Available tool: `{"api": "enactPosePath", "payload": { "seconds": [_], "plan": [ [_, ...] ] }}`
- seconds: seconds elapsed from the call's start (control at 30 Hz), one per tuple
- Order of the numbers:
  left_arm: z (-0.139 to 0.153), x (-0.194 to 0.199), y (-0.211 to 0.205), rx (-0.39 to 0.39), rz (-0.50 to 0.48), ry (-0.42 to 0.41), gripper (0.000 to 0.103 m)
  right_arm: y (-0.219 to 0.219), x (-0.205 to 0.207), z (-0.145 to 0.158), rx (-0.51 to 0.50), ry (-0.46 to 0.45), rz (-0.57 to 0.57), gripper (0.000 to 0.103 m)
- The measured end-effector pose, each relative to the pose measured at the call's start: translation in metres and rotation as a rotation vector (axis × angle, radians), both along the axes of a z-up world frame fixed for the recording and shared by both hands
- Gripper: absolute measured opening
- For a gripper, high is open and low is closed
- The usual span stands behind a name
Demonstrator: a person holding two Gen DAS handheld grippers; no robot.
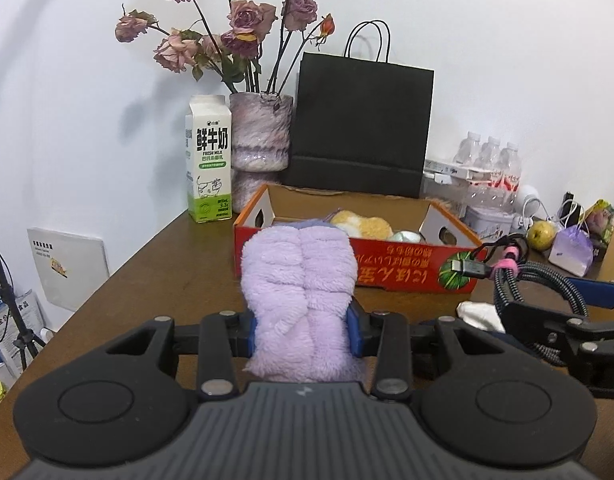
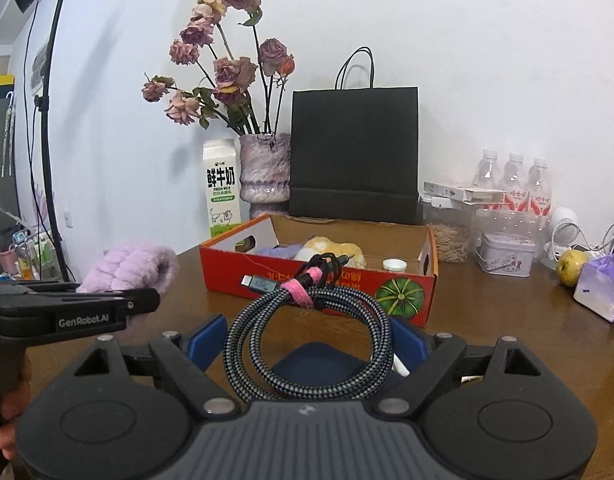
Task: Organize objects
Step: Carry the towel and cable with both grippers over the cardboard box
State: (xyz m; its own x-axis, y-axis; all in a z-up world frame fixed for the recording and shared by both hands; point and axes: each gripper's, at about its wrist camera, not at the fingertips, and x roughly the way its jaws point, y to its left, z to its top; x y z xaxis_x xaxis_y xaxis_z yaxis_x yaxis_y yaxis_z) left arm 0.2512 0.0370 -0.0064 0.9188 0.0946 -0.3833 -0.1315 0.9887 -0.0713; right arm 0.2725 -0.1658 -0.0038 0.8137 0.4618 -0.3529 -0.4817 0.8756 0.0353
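My left gripper (image 1: pixel 303 332) is shut on a fluffy lilac cloth (image 1: pixel 299 280) and holds it above the brown table, just in front of the red cardboard box (image 1: pixel 387 272). The cloth also shows at the left of the right wrist view (image 2: pixel 127 266). My right gripper (image 2: pixel 307 344) is shut on a coiled braided USB cable (image 2: pixel 307 332) bound with a pink strap, held in front of the box (image 2: pixel 331 296). The cable shows in the left wrist view (image 1: pixel 519 276) at the right. The box holds a yellow plush (image 2: pixel 335 250), a purple cloth and a white-capped item (image 2: pixel 395 266).
Behind the box stand a milk carton (image 1: pixel 209 164), a vase of dried roses (image 1: pixel 261 136) and a black paper bag (image 1: pixel 359 128). Water bottles (image 2: pixel 515 188), a tin (image 2: pixel 505 254), a pear (image 2: pixel 571 266) and a purple bag (image 2: pixel 603 288) sit at right. A white wad (image 1: pixel 481 314) lies on the table.
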Motion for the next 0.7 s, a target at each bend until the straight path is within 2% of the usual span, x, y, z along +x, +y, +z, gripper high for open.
{"api": "enactPosePath", "payload": {
  "seconds": [0.47,0.7],
  "plan": [
    [0.028,0.042,-0.007,-0.001,-0.019,-0.046,0.04,0.012,0.039,0.021,0.007,-0.025,-0.015,0.087],
    [0.035,0.07,-0.005,-0.036,-0.016,-0.059,0.04,0.018,0.069,0.026,0.049,-0.018,-0.038,0.087]
  ]
}}
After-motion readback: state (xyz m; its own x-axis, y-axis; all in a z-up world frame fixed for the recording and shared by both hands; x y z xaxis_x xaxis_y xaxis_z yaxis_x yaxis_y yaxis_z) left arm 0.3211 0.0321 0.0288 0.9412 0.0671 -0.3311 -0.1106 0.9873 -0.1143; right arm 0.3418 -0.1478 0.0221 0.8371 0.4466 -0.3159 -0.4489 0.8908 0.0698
